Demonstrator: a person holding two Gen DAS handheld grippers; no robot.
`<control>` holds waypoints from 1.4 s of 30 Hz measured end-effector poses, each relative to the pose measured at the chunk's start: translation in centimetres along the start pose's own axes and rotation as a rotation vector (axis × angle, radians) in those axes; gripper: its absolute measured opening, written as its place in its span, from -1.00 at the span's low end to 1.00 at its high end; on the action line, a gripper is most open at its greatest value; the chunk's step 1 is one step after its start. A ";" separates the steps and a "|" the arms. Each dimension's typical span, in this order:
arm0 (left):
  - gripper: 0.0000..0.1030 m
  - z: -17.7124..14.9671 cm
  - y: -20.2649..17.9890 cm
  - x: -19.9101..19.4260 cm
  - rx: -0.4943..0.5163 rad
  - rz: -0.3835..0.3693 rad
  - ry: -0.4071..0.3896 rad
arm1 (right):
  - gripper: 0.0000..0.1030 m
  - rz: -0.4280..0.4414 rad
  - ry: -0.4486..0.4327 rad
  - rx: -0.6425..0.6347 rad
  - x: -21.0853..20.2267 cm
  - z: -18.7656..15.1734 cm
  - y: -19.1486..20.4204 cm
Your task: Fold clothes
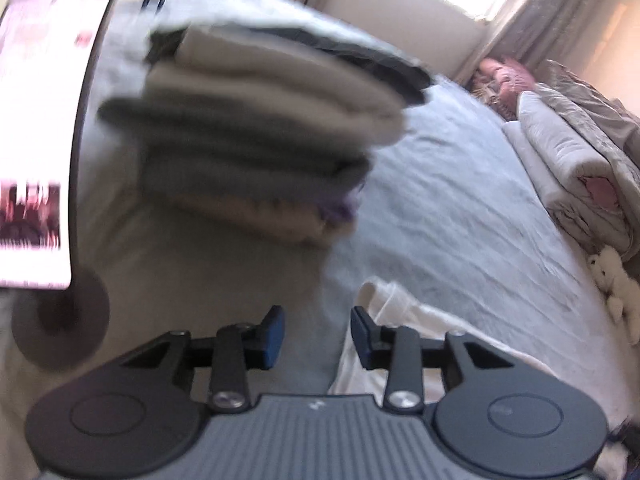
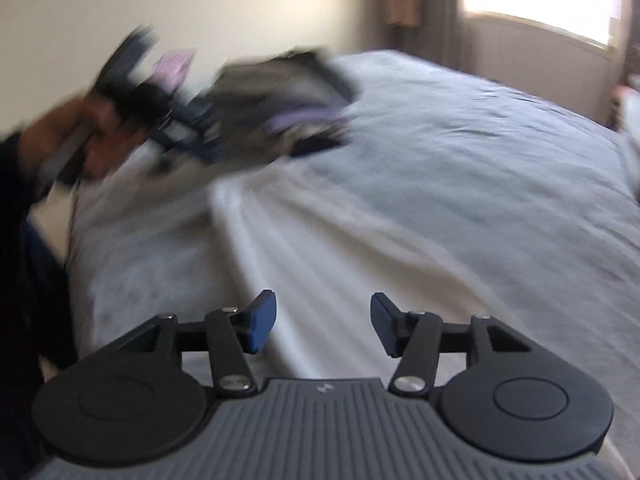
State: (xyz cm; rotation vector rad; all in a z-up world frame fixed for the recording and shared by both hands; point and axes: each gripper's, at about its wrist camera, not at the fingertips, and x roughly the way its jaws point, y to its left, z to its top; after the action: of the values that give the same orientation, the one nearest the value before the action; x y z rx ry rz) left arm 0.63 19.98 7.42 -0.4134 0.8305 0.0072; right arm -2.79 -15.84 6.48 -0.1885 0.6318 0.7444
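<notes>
Black tongs [image 1: 318, 336], blue pads [image 1: 274, 336], ribbed grey body, silver screws.

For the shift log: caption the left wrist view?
Open left gripper over the bed, facing a blurred clothes stack; white garment beneath.

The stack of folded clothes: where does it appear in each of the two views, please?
Left wrist view: the stack of folded clothes fills the upper left centre, blurred, ahead of the open left gripper.
Right wrist view: it lies at upper left centre, beyond the open right gripper.
Shared landmark: the grey bed sheet under it.
</notes>
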 end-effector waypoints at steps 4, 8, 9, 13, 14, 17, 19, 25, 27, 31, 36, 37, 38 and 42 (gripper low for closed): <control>-0.27 -0.5 -3.7 0.9 0.131 -0.054 -0.012 | 0.09 -0.209 0.003 0.164 -0.2 0.4 -5.4; -0.27 -1.3 -7.2 3.6 0.254 -0.048 -0.001 | 0.09 -0.335 0.058 0.182 1.4 0.0 -8.2; -0.27 -1.4 -7.6 4.3 0.257 -0.054 0.005 | 0.09 -0.329 0.063 0.181 1.9 0.0 -8.5; -0.28 -1.8 -9.3 6.4 0.281 -0.100 0.035 | 0.09 -0.309 0.088 0.153 4.1 -0.2 -9.7; -0.28 -2.1 -9.7 6.7 0.296 -0.108 0.038 | 0.09 -0.296 0.102 0.148 4.7 -0.3 -9.8; -0.28 -2.9 -10.7 7.5 0.342 -0.072 0.067 | -0.38 -0.254 0.149 0.109 5.4 -0.6 -9.6; -0.28 -3.1 -11.0 7.9 0.368 -0.051 0.070 | -0.82 -0.256 0.143 0.072 4.9 -0.5 -9.0; -0.28 -2.8 -11.3 8.3 0.396 -0.022 0.072 | -0.87 -0.151 0.166 -0.022 4.5 -0.7 -7.0; -0.28 -2.9 -11.3 8.4 0.400 -0.019 0.068 | -0.86 -0.100 0.147 -0.016 3.4 -0.5 -7.0; -0.28 -3.1 -11.4 8.5 0.406 -0.013 0.059 | -0.86 -0.076 0.158 -0.032 3.1 -0.8 -6.8; -0.28 -3.1 -11.7 8.6 0.412 -0.007 0.047 | 0.28 -0.194 0.066 0.117 3.1 -0.1 -10.3; -0.28 -3.1 -11.7 8.6 0.414 -0.007 0.046 | 0.41 -0.197 0.078 0.145 3.5 -0.2 -11.2; -0.28 -3.1 -11.6 8.6 0.415 -0.008 0.045 | 0.41 -0.200 0.092 0.171 3.9 -0.2 -12.1; -0.27 -3.3 -11.8 8.6 0.429 0.000 0.037 | -0.03 -0.096 0.155 0.126 4.9 -0.6 -11.5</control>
State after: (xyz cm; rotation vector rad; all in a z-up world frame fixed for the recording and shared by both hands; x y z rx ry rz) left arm 6.07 6.60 3.44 -0.0091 0.8426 -0.1760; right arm 7.55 -21.61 2.45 -0.1601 0.8096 0.5992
